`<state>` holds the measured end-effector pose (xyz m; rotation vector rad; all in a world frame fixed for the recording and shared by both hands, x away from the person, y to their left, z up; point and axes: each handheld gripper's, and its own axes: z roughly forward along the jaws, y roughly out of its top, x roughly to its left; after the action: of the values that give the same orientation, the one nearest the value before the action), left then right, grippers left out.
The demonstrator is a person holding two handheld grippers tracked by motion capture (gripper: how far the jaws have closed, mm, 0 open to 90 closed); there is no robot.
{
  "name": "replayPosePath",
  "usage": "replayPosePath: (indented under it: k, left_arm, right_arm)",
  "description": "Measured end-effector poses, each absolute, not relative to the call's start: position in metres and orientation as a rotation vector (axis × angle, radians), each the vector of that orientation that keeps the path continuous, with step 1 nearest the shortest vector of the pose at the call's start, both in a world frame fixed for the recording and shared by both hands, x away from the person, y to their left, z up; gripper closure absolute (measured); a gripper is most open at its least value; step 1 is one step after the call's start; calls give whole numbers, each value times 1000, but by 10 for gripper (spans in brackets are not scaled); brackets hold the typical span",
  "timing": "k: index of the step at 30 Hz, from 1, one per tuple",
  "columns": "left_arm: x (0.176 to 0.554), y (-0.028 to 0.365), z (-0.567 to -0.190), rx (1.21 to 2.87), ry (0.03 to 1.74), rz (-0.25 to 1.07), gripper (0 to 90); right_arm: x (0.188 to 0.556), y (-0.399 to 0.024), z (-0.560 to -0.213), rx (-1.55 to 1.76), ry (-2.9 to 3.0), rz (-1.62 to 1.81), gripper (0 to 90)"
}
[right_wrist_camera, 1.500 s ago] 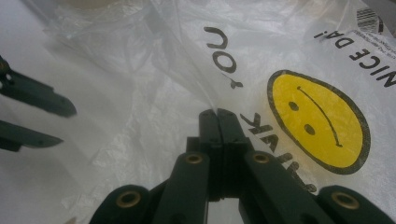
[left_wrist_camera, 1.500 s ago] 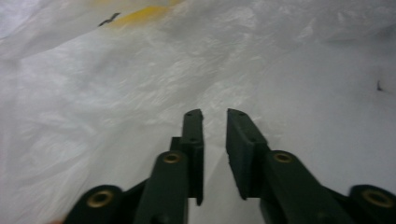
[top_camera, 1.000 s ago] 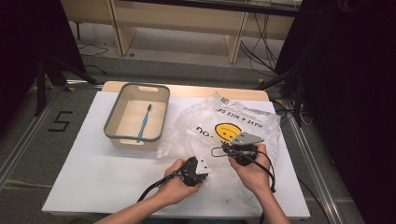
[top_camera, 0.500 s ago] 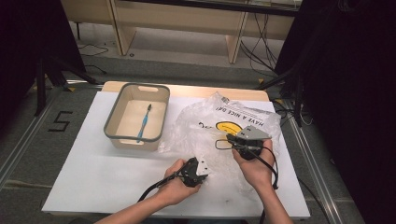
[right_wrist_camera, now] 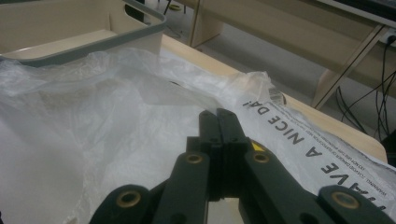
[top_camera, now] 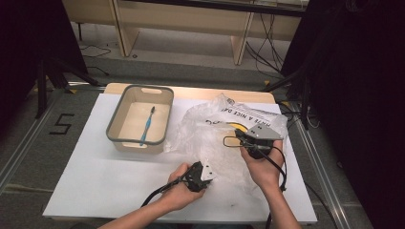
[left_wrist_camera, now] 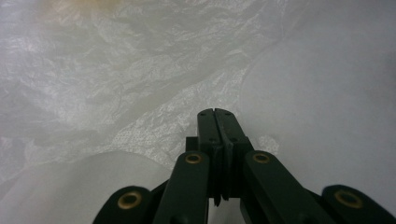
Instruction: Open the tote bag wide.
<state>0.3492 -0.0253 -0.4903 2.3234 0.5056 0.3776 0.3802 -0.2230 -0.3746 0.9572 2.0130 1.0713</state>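
A: High view, left to right, with the plastic bag (top_camera: 224, 138) as landmark. Left of the bag: grey-rimmed tray (top_camera: 139, 119) on the desk (top_camera: 86, 167), a blue toothbrush (top_camera: 147, 125) lying inside it. The bag itself lies crumpled on the right half of the desk, printed side up, touching the tray's near right corner as far as I can tell.

B: Grippers?

A: Left gripper (top_camera: 206, 172) sits at the bag's near edge, low on the film. Left gripper view: jaws together, film all around the tips; whether a fold is caught between them I cannot tell. Right gripper (top_camera: 237, 138) stands over the bag's right part, near the yellow print. Right gripper view: jaws together as well, tips against the film beside the lettering; again, a pinched layer is not resolvable.

B: Step in hand?

A: Judged: getting the bag's mouth open, so something from the tray could go in. Not yet open; the layers look flat on each other.

B: How to do it well?

A: Suggest each gripper take one layer only, at the mouth rim rather than mid-panel. Keep the left one low as anchor and lift with the right, slowly, since thin film slips or tears if jerked. Draw away from the tray to avoid dragging it.
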Motion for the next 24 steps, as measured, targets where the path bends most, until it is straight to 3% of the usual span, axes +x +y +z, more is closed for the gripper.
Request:
replayPosePath:
  k: [24]
  left_arm:
    - [349, -25, -490, 2327, 501, 383, 883]
  right_arm:
    - [380, -222, -371, 954, 1972, 1100, 900]
